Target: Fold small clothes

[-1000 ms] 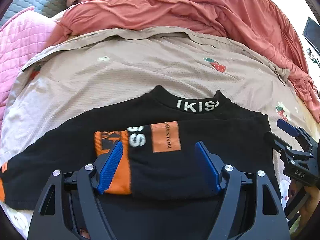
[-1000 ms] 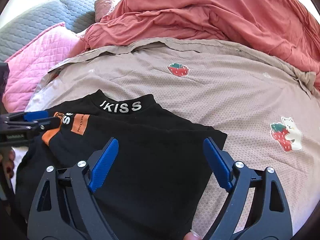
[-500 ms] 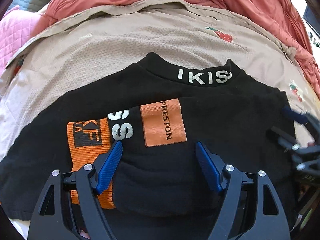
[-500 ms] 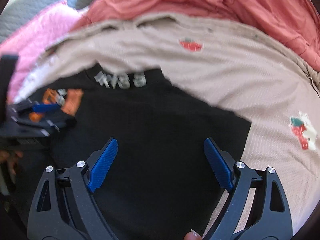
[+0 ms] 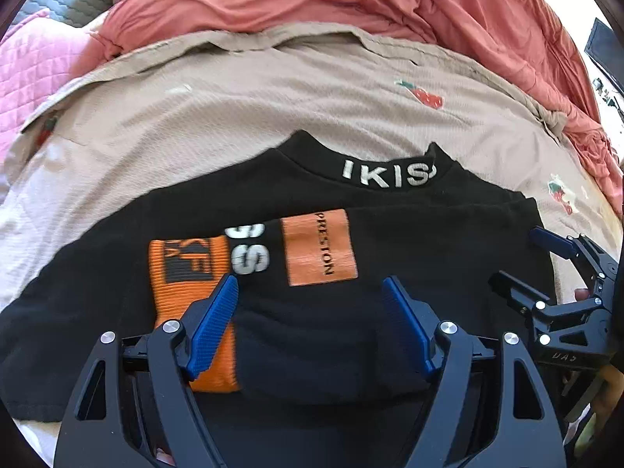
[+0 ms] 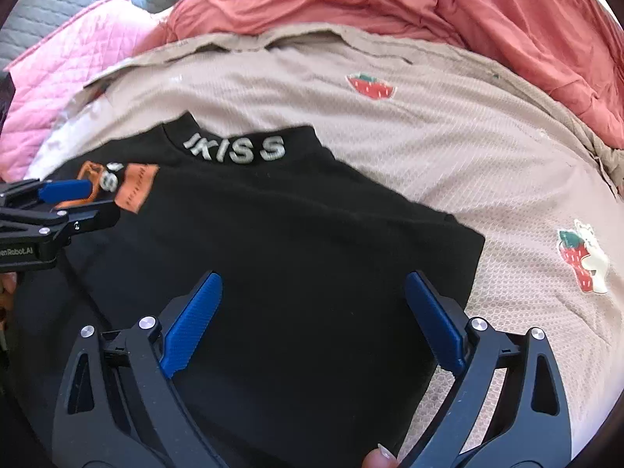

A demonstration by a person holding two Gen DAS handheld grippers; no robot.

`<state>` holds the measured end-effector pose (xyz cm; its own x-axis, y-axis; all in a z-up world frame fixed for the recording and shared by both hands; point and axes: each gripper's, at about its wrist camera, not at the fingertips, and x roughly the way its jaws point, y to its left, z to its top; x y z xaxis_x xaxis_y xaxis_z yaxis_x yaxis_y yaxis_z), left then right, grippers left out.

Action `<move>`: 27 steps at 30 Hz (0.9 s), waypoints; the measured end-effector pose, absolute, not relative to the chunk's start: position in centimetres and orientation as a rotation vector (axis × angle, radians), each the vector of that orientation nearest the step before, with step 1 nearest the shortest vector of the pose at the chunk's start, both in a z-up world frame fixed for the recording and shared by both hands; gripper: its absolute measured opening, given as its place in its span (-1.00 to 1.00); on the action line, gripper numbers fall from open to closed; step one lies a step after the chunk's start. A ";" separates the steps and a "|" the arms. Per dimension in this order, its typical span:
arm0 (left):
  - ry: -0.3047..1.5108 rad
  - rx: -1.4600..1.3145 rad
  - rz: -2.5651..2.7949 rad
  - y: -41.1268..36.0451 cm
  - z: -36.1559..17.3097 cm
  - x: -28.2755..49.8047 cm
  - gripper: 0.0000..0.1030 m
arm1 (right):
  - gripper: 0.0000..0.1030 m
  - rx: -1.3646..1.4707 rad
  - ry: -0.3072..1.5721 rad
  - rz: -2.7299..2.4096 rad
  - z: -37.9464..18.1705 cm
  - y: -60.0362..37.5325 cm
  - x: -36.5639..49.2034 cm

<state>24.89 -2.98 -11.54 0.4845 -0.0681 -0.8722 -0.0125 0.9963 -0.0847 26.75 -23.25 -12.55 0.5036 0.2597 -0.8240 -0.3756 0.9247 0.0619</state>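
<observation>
The left gripper [image 5: 310, 325] is held wide open with nothing between its blue pads, poised low over the folded-in sleeves of the black shirt [image 5: 409, 241]. The right gripper [image 6: 312, 321] is likewise spread wide and empty, hovering over the plain black body near the shirt's right side edge. No cloth is seen to be pinched by either one.

The shirt is laid flat on the tan strawberry-print cover [image 6: 448, 136] of the bed, collar pointing toward the far edge, where a heap of red bedding [image 5: 351, 0] is piled; a pink quilt [image 6: 58, 78] is seen toward the far left corner. Both sleeves have been brought across the chest, so that the orange cuff [image 5: 187, 273] and the orange label patch [image 5: 319, 247] lie overlapped near the middle.

The sleeve fold is judged to be done and the lengthwise fold to be in hand. For the next move, the hem nearest the grippers would need to be gripped at two points, lifted evenly and carried toward the collar [image 6: 238, 148], with the sleeves kept from sliding out.
</observation>
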 end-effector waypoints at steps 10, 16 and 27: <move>1.094 -0.137 -0.007 -1.2 -11.4 22.1 0.46 | 0.74 -0.109 0.973 0.451 -11.0 -21.6 24.9; 1.122 -0.086 -0.020 -1.4 -12.9 21.6 0.64 | 0.74 -0.172 1.068 0.447 -13.7 -20.3 24.7; 1.038 -0.112 0.038 1.2 -7.4 18.8 0.86 | 0.82 -0.088 0.948 0.515 -9.7 -20.1 23.5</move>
